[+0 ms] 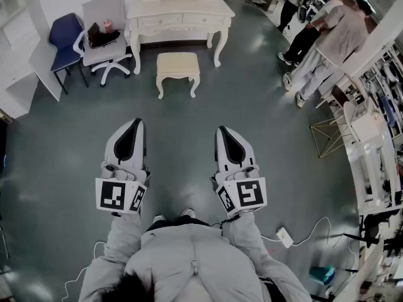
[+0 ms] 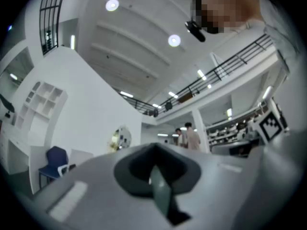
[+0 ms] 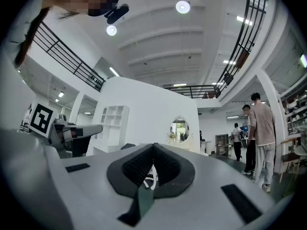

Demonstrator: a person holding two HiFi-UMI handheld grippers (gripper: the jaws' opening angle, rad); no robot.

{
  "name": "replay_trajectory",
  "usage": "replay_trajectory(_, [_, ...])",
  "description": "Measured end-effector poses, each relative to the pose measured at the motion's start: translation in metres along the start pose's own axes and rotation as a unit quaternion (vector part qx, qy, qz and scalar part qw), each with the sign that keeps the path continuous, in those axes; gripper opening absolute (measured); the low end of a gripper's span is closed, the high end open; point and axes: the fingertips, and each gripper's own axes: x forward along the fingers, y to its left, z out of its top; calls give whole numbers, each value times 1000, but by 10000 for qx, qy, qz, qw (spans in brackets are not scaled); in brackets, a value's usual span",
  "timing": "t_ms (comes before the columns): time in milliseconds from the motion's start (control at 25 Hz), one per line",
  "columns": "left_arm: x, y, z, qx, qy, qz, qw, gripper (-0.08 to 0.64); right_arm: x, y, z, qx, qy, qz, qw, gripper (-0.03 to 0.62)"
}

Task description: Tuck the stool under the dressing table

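Observation:
A cream stool (image 1: 177, 67) with a padded top stands on the grey floor, out in front of the cream dressing table (image 1: 179, 11) at the back wall. My left gripper (image 1: 136, 124) and right gripper (image 1: 221, 131) hover side by side well short of the stool, both shut with nothing between their jaws. In the left gripper view the left gripper (image 2: 154, 146) points up at the wall and ceiling. The right gripper (image 3: 153, 145) aims at the table's oval mirror (image 3: 179, 130).
A white office chair (image 1: 104, 35) holding a dark bag and a blue chair (image 1: 65, 39) stand left of the table. Several people (image 1: 330, 36) stand at the right. Gold wire frames and white shelving (image 1: 371, 150) line the right side. A cable with charger (image 1: 284, 236) lies on the floor.

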Motion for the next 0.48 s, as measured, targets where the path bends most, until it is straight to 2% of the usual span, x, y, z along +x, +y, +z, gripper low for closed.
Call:
replay_trajectory(120, [-1, -1, 3, 94, 32, -71, 9999, 8, 0, 0, 3, 15, -41, -30, 10000, 2])
replay_trajectory(480, [6, -8, 2, -14, 27, -152, 9999, 8, -2, -9, 5, 23, -63, -88, 9999, 2])
